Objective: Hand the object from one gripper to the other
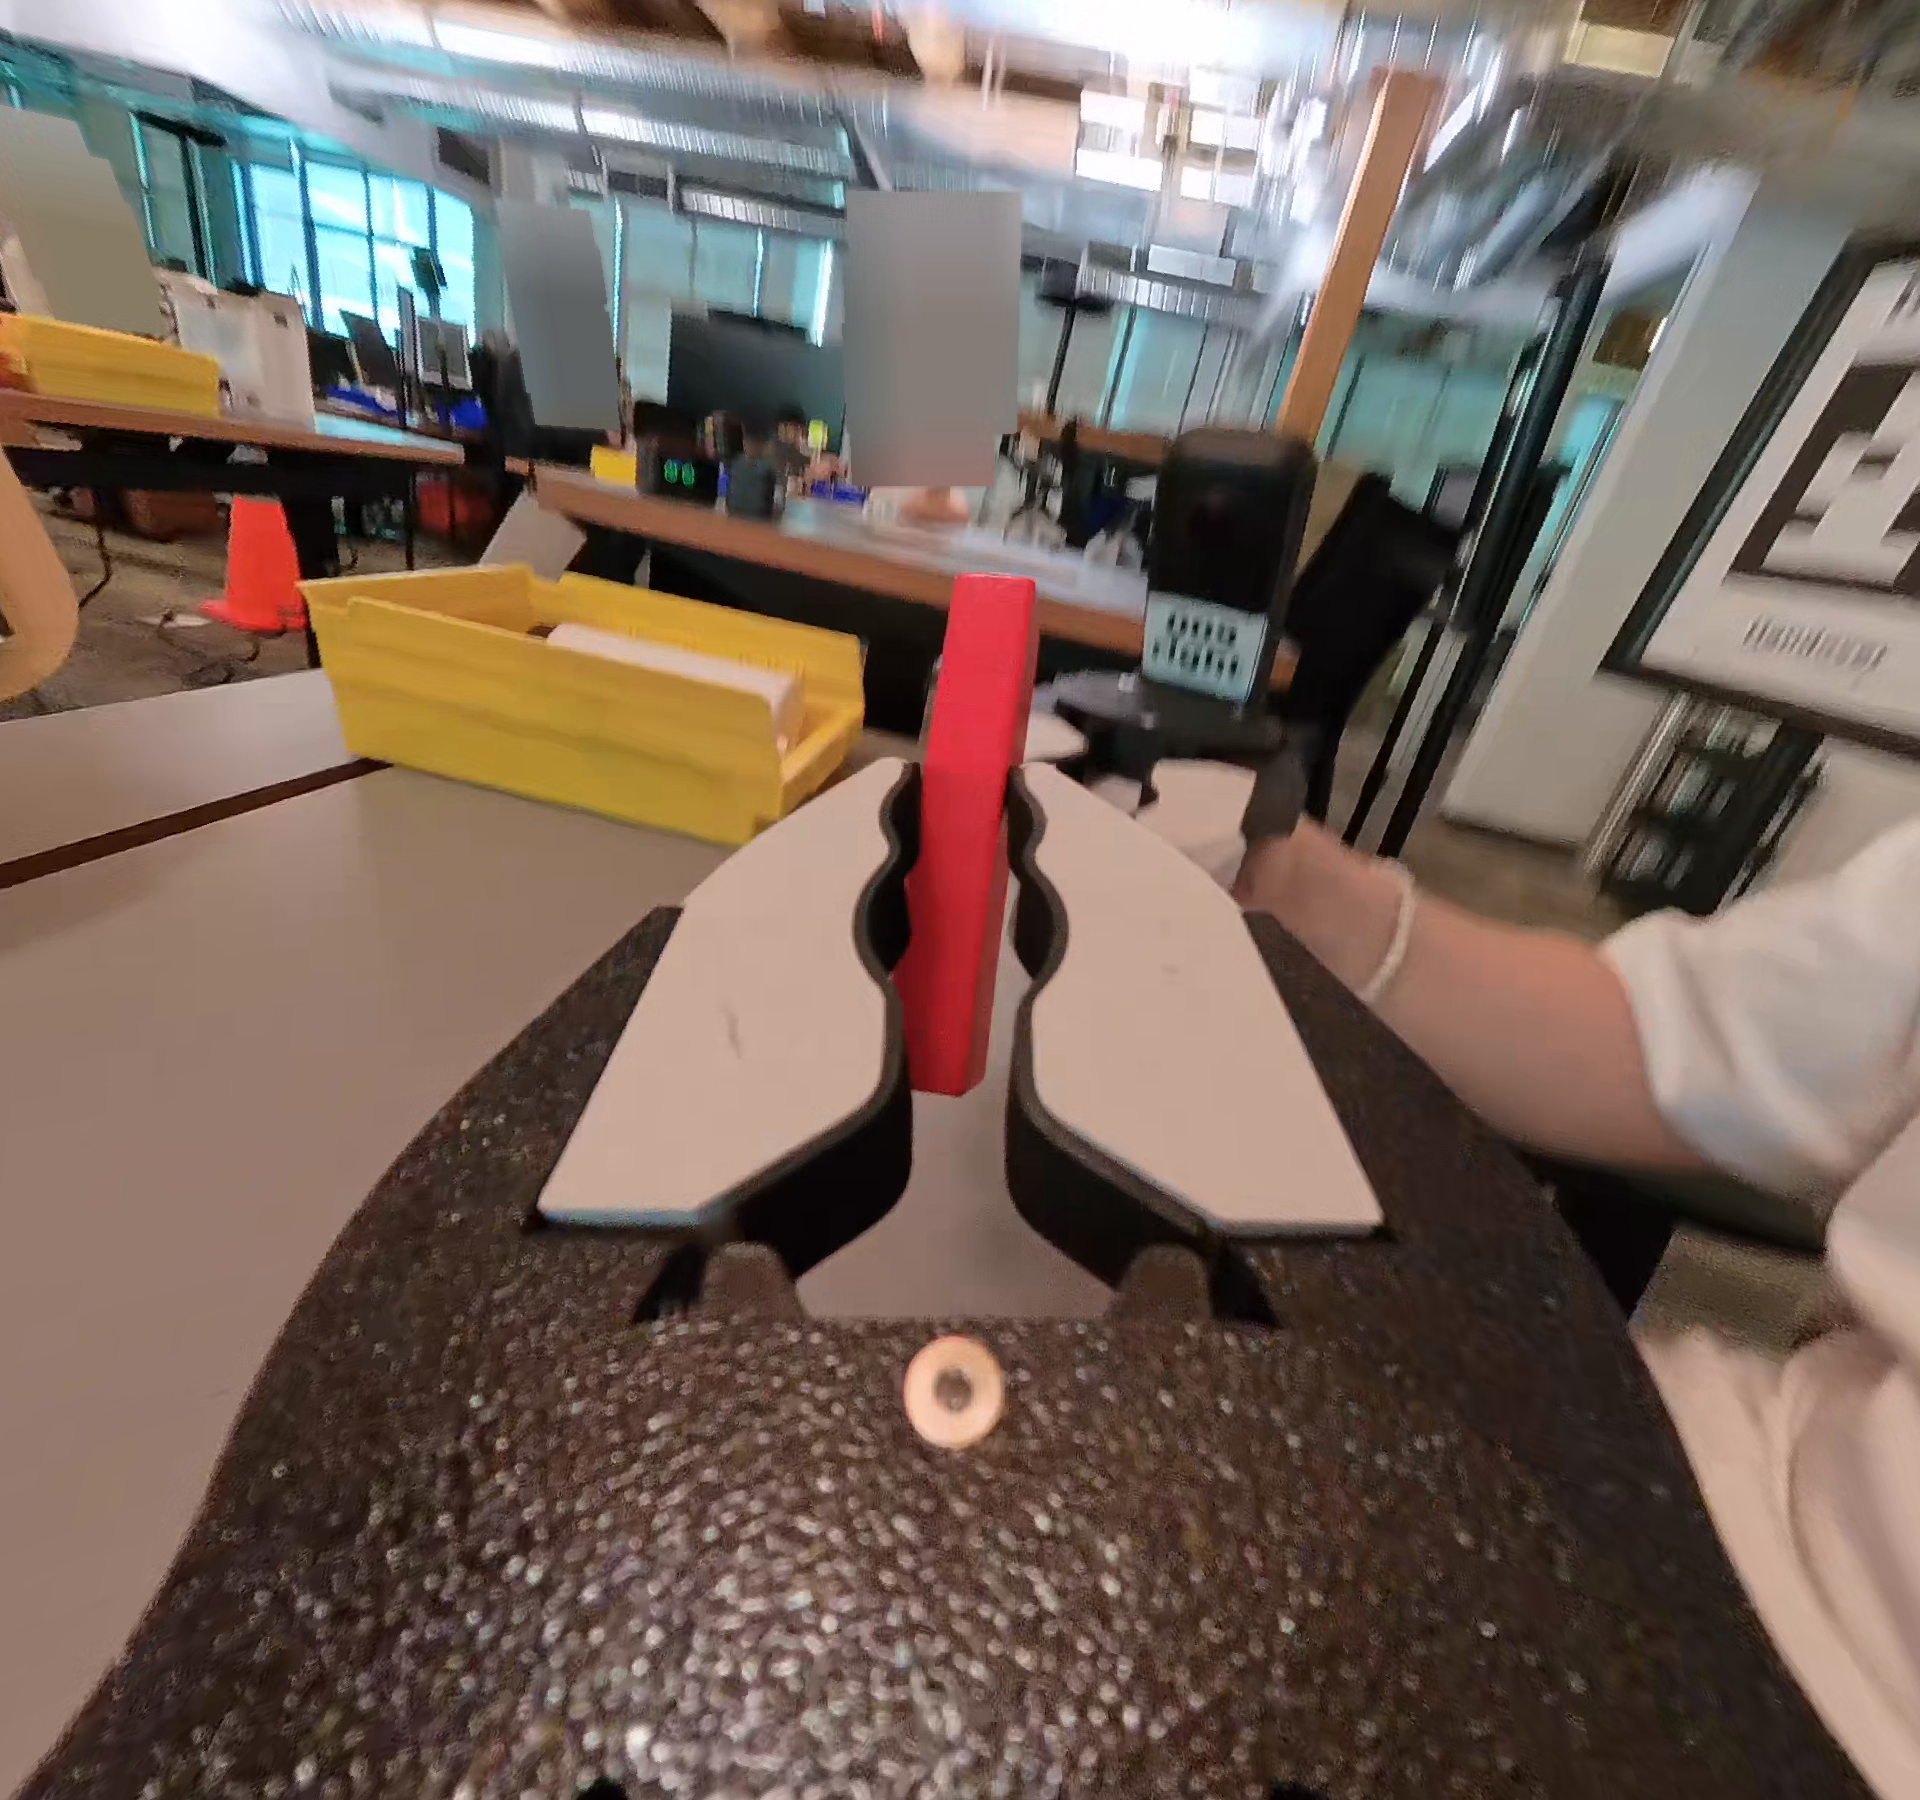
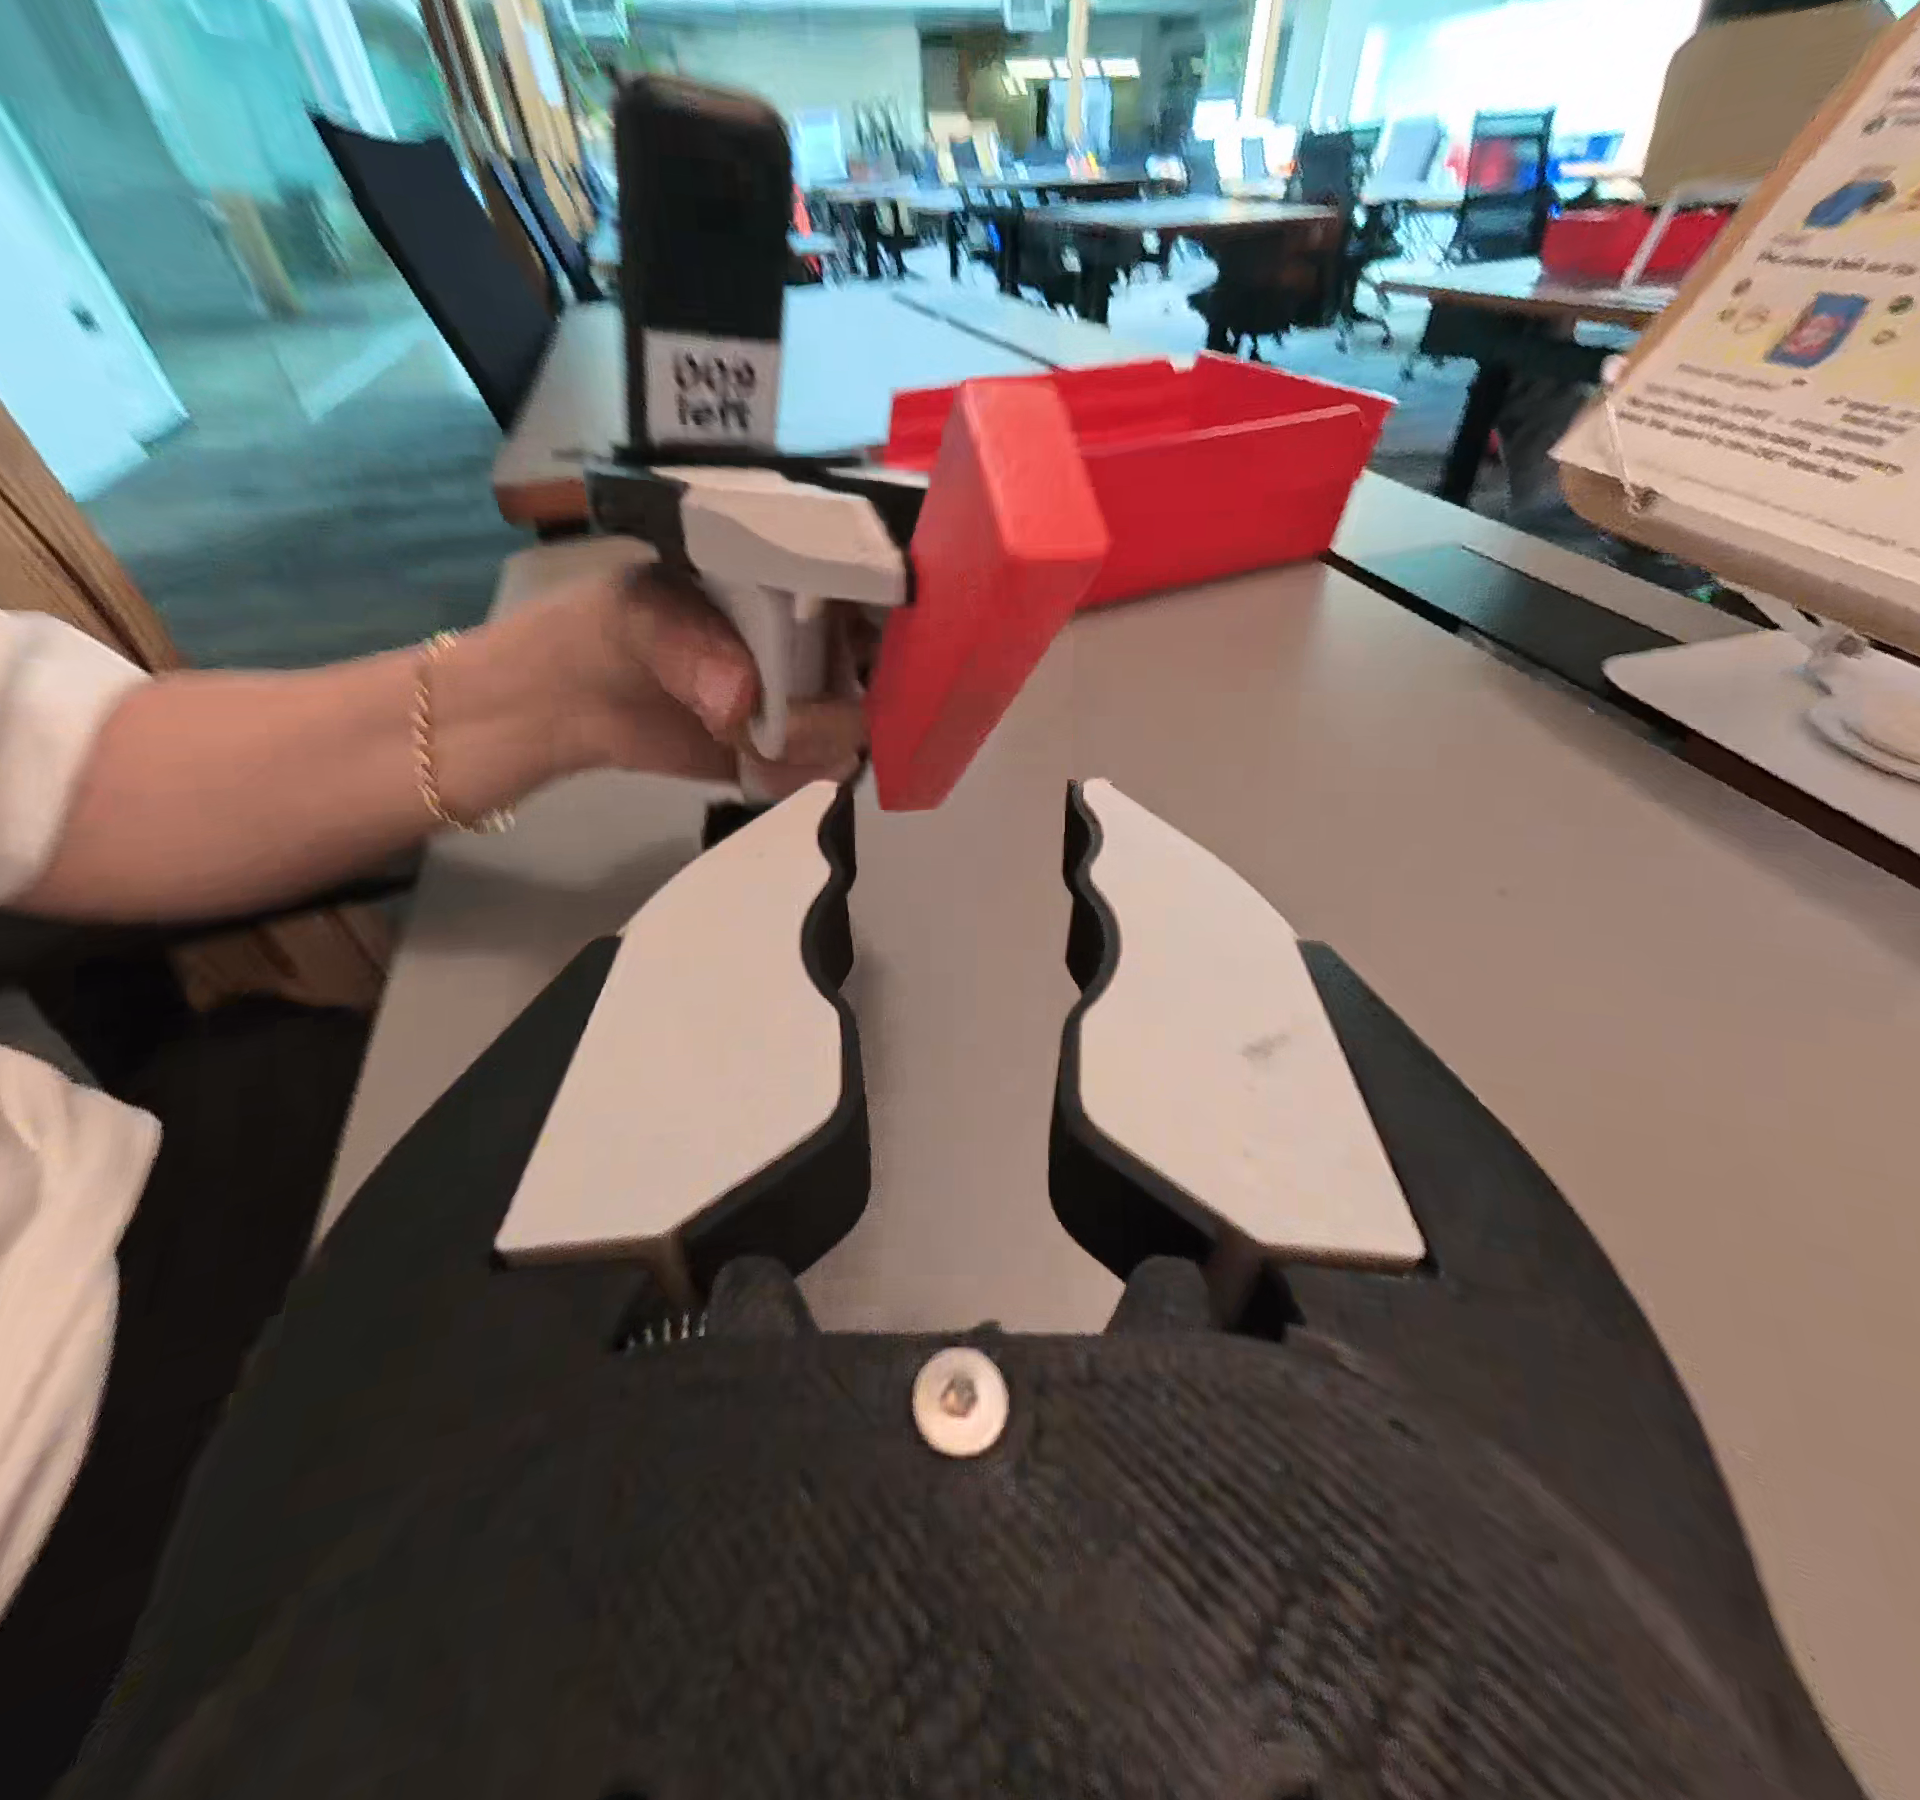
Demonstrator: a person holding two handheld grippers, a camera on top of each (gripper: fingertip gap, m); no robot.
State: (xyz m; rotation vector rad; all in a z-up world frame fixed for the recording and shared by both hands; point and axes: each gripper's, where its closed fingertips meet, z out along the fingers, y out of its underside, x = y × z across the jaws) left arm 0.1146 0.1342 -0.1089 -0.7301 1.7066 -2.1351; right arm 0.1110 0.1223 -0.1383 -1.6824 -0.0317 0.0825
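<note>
Left gripper (image 1: 956, 784) clamped on red block (image 1: 966, 836), jaws pressed to its flat sides, block standing upright past the fingertips toward 12 o'clock. Yellow bin (image 1: 582, 701) at 10 o'clock on grey table (image 1: 208, 1023). Right gripper (image 2: 961, 794) spread wide, holding nothing, block hanging tilted just above its left fingertip at 11 o'clock. Red bin (image 2: 1226, 472) at 1 o'clock behind.

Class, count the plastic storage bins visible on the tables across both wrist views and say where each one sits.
2. A yellow bin sits on the table ahead-left of the left gripper; a red bin sits on the table behind the held red block. Others may lie hidden in the blurred background.
</note>
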